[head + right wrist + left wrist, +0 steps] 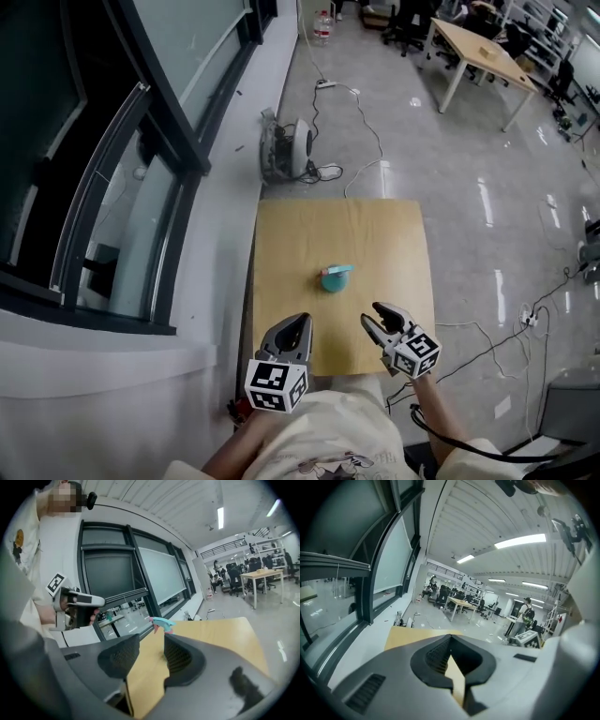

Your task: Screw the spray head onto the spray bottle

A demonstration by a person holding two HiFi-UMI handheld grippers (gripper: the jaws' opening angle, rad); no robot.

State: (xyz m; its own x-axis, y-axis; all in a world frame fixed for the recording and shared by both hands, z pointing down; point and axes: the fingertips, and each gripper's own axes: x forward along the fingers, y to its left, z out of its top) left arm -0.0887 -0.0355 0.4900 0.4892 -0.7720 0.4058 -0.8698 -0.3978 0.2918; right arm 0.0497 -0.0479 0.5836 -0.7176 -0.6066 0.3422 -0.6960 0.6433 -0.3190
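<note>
The left gripper [296,323] hung over the table's [281,234] near edge, jaws together, empty. Mid-table stood the spray bottle [333,282], its spray head [339,270] apparently resting on top. The right gripper [373,317], jaws apart and empty, might topple it by closing off-centre.

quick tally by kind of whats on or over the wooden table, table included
spray bottle: 1
hand-held gripper: 2 (left hand-held gripper, right hand-held gripper)
wooden table: 1
total: 4
</note>
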